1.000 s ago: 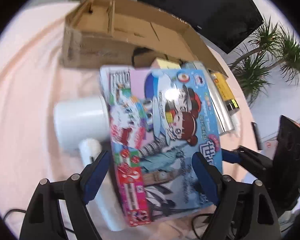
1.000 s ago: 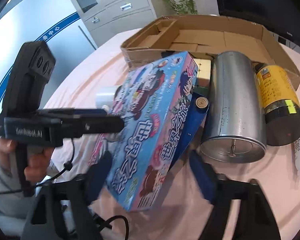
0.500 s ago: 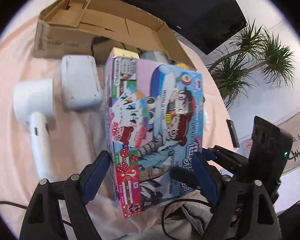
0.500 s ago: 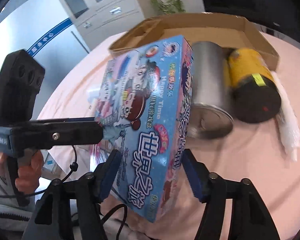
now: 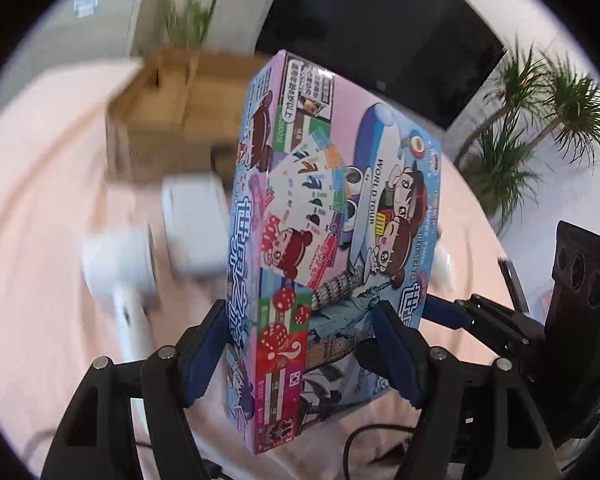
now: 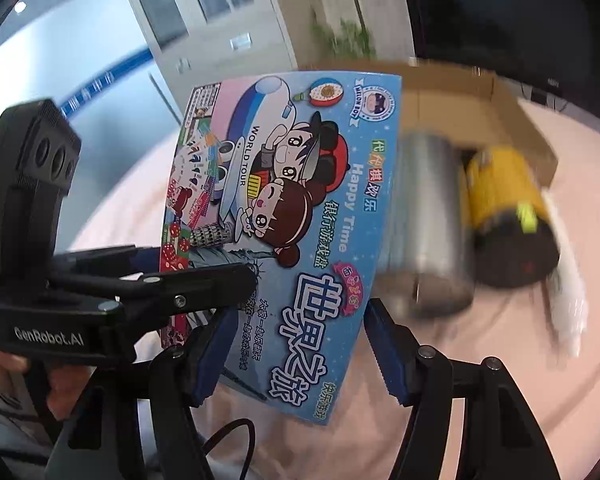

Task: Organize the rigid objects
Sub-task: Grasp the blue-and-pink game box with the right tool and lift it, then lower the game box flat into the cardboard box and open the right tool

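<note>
A colourful board game box [image 5: 332,232] is held up off the pink table by both grippers. My left gripper [image 5: 304,352] is shut on its lower end, jaws on the two faces. My right gripper [image 6: 300,356] is shut on the same box [image 6: 300,208] from the other side. The left gripper shows in the right wrist view [image 6: 148,284], touching the box's left edge. The right gripper shows in the left wrist view [image 5: 460,316] at the box's right edge. An open cardboard box [image 5: 168,120] stands behind.
A white hair dryer [image 5: 120,264] and a white block [image 5: 196,224] lie left of the box. A steel cylinder [image 6: 428,232], a yellow-and-black bottle [image 6: 504,216] and a white tube [image 6: 568,296] lie at the right. A dark screen [image 5: 380,28] and plants [image 5: 540,128] stand behind.
Both grippers have closed on the game box and lifted it from lying flat on the other items to a steep tilt above the table.
</note>
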